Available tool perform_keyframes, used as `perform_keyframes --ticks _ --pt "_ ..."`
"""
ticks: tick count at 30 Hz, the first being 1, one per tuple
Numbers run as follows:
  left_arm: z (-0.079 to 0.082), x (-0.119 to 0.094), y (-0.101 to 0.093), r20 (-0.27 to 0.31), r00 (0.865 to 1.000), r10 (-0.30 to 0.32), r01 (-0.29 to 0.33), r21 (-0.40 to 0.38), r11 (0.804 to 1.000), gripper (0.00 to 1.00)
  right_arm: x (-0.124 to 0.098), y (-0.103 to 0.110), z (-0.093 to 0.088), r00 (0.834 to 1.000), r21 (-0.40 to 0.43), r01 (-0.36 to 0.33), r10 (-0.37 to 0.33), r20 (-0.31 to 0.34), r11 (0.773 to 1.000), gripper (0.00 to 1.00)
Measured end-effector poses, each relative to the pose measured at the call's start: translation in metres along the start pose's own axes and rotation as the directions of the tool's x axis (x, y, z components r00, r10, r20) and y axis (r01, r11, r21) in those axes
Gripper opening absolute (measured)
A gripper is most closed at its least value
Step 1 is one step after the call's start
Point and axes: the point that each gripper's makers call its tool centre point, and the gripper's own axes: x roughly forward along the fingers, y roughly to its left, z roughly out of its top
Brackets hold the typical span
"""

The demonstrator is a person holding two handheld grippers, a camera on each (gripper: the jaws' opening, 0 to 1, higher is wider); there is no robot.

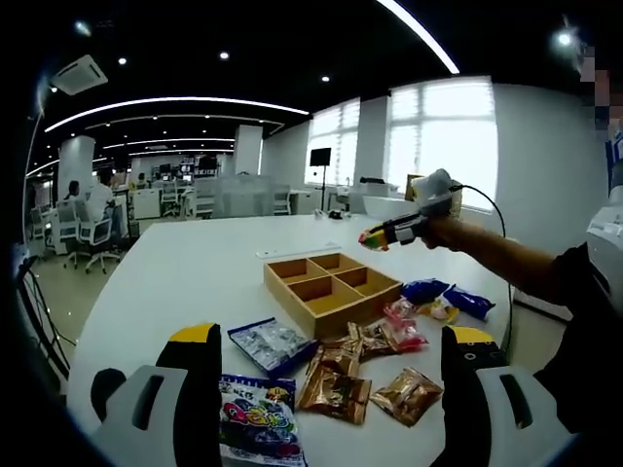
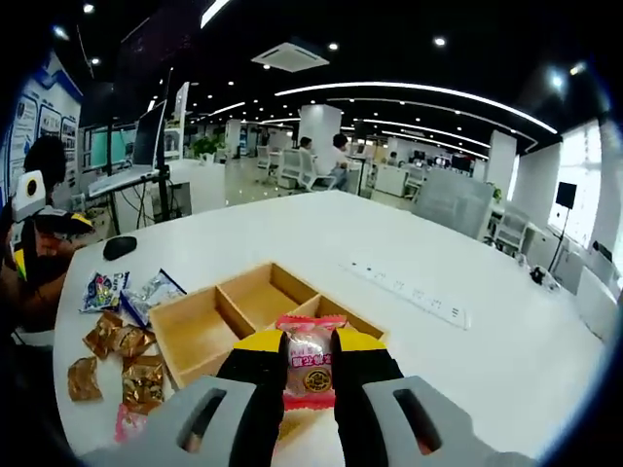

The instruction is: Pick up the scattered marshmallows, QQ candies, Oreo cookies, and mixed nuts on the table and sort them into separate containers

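The right gripper point(image 2: 310, 362) has its fingers clenched on a pink-edged snack packet point(image 2: 310, 360) above the wooden tray point(image 2: 209, 326), hiding the near compartment. The left gripper point(image 1: 331, 365) fingers are spread, empty, near the tray; blue candy bag point(image 1: 256, 420) cut off.

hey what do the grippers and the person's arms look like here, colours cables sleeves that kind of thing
Both the left gripper and the right gripper have black jaws with yellow tips, set on light grey moulded bodies with slot-shaped cutouts. Seen in the left gripper view, the right gripper has a pale grey housing with a thin dark cable looping off its back. The person wears a dark short sleeve; the forearm is bare.
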Motion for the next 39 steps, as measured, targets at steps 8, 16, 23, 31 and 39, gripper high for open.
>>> perform_keyframes --ticks 8,16,23,31,39 --pt "-0.001 0.001 -0.002 -0.004 1.000 0.002 -0.002 -0.005 1.000 0.97 0.022 -0.012 -0.001 0.999 -0.017 0.023 -0.023 -0.026 1.000 0.14" --pt "-0.005 0.002 -0.004 -0.013 1.000 0.000 0.000 -0.014 1.000 0.97 0.044 -0.021 -0.007 0.997 -0.043 0.049 -0.052 -0.049 0.998 0.14" --pt "-0.006 0.002 -0.005 -0.013 1.000 -0.002 0.002 -0.019 1.000 0.97 0.056 -0.021 -0.014 0.997 -0.018 0.055 -0.055 -0.051 0.998 0.14" --pt "-0.009 0.000 -0.001 -0.017 1.000 0.008 -0.009 -0.027 1.000 0.97 0.067 -0.027 -0.024 0.996 0.033 0.061 -0.059 -0.062 0.998 0.14" --pt "-0.011 0.002 -0.001 -0.020 1.000 0.003 -0.004 -0.029 1.000 0.97 0.074 -0.022 -0.032 0.997 0.084 0.041 -0.036 -0.067 0.996 0.14"
